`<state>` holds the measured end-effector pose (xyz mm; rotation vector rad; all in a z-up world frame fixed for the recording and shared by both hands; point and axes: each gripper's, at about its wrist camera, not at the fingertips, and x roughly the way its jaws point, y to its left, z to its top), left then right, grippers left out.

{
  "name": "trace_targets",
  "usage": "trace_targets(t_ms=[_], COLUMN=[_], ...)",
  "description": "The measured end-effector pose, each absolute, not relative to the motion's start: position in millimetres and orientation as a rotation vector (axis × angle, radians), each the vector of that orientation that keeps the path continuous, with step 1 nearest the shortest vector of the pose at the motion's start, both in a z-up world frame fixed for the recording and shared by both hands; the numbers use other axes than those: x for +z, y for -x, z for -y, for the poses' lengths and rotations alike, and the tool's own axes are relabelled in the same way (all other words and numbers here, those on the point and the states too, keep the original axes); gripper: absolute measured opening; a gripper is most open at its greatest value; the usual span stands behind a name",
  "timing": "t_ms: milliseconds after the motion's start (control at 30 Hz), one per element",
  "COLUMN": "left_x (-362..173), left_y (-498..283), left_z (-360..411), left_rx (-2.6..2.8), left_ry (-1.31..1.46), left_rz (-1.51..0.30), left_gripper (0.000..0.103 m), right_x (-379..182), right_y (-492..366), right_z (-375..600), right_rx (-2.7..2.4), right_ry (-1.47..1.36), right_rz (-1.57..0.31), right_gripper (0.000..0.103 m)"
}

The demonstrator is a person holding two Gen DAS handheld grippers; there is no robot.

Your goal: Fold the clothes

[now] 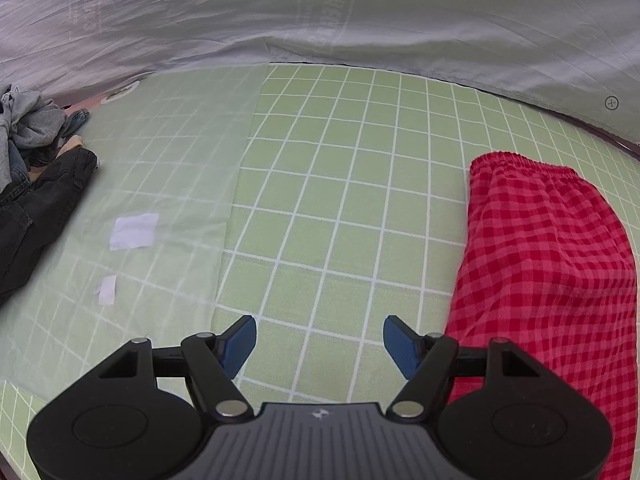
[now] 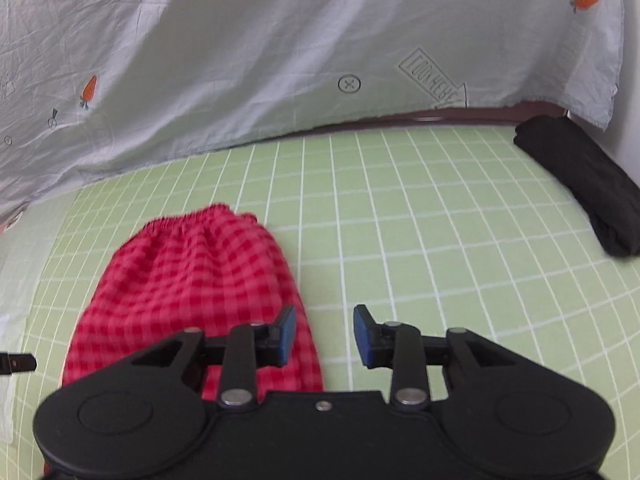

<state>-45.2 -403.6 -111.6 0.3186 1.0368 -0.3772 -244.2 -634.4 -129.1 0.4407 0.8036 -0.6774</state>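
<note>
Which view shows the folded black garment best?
The right wrist view: the folded black garment lies whole at the far right of the green checked sheet, beside the hanging white cloth. The left wrist view does not show it, only a separate pile of dark clothes.

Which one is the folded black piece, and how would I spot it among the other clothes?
Start from the green checked sheet covering the surface, and follow it to the far right corner, below the hanging pale cloth with carrot prints. There lies the folded black garment, a long neat bundle. Unlike the red gingham piece, it is plain and dark, and it sits alone, well apart from the red piece.
</note>
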Motion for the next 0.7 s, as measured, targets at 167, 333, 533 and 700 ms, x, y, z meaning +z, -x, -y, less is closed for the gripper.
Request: trace_targets(t_ms=[167, 333, 533, 700], left_x=[-108.2, -111.3, -116.5, -119.4], left_y=[68.0, 88.2, 111.6, 125.9], left_z=[394.9, 383.4, 368.0, 352.0], left_rx=[-0.402, -0.431, -0.464, -0.47], left_ry=[-0.347, -0.373, -0.413, -0.416], left_rz=[-1.04, -1.083, -1.102, -1.119], left_gripper=[0.071, 0.071, 0.071, 0.072], right_x=[-135.4, -132.6, -141.8, -148.2], right_y=[278.7, 291.1, 304.9, 320.3], right_z=[605.0, 584.8, 548.1, 530.3], right_rx=[-0.664, -0.614, -0.573, -0.572], right_ry=[-0.481, -0.489, -0.456, -0.463], right_rz=[-0.856, -0.873, -0.948, -0.99], right_gripper=[0.019, 0.018, 0.018, 0.018])
